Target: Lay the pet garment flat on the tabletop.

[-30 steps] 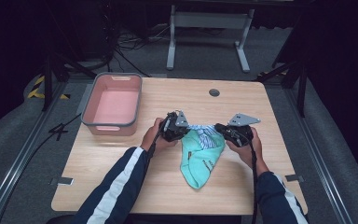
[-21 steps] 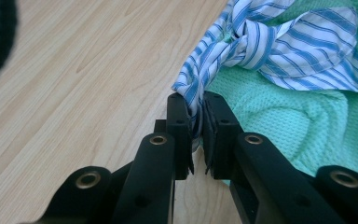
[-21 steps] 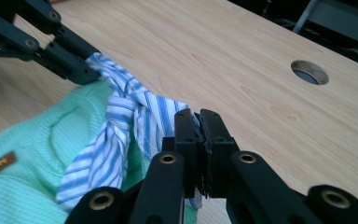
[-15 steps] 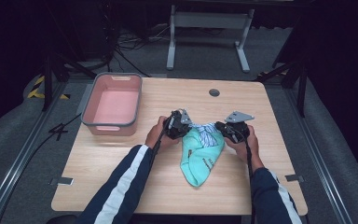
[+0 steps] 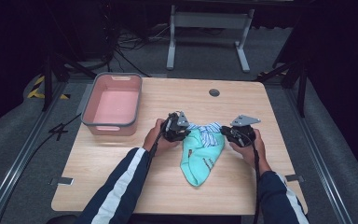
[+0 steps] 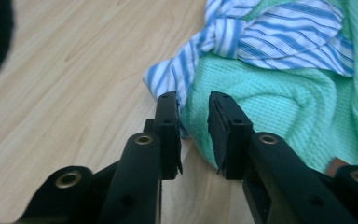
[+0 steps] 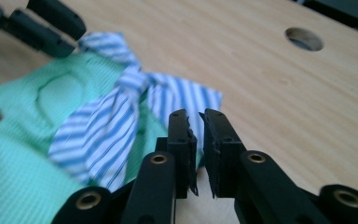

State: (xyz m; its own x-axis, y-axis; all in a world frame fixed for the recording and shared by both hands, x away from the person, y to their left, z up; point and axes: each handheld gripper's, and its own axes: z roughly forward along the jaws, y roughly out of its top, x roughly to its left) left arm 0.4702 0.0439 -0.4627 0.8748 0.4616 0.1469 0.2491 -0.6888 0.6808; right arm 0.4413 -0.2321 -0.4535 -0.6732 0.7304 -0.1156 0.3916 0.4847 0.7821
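Waffle-knit green cloth (image 5: 200, 156) lies folded under knotted striped fabric (image 5: 206, 129).

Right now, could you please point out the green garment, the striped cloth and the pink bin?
green garment (image 5: 200, 161), high view, middle of its body
striped cloth (image 6: 289, 42), left gripper view, flat striped panel
pink bin (image 5: 113, 125), high view, near rim

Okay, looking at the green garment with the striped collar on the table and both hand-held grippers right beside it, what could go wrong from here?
1. Both jaw pairs have just been opening and stand slightly apart with no cloth pinched. The left hand-held gripper sits at the striped collar; closing there might catch only that thin strip.
2. The right hand-held gripper is beside the green garment, so a grab may miss.
3. The pink bin stands well off to the left, so a loosely held garment might slip or drag on the way.
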